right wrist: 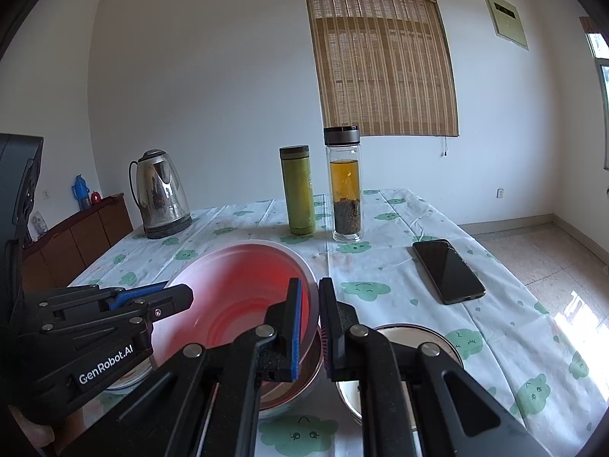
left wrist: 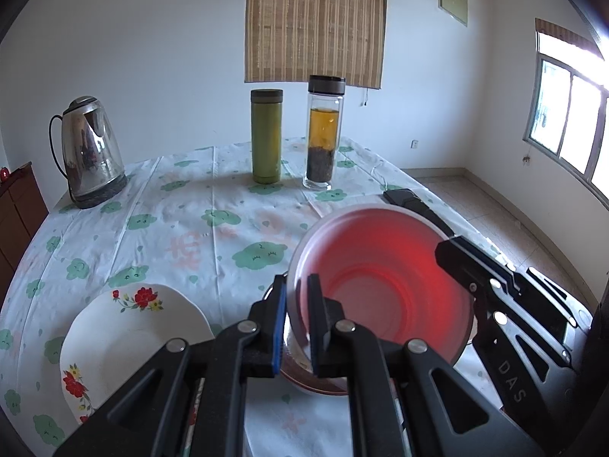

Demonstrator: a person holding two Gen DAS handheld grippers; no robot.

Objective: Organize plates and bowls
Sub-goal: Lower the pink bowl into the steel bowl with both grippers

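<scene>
A translucent pink bowl [left wrist: 380, 278] [right wrist: 243, 297] hangs tilted above the table, held by both grippers. My left gripper [left wrist: 297, 285] is shut on the bowl's left rim, one pad inside and one outside. My right gripper [right wrist: 310, 289] is shut on its right rim in the same way. Each gripper also shows in the other's view: the right gripper [left wrist: 445, 251] and the left gripper [right wrist: 167, 293]. Just beneath the pink bowl sits a darker bowl [left wrist: 304, 384] [right wrist: 289, 396], mostly hidden. A white floral plate [left wrist: 129, 335] lies to the left, and a steel bowl [right wrist: 418, 342] to the right.
On the cloud-print tablecloth [left wrist: 190, 228] stand a steel kettle [left wrist: 91, 152] at the back left, with a green flask [left wrist: 266, 137] and a glass tea bottle [left wrist: 323, 133] at the back middle. A black phone [right wrist: 449, 270] lies right. The table's right edge drops to the floor.
</scene>
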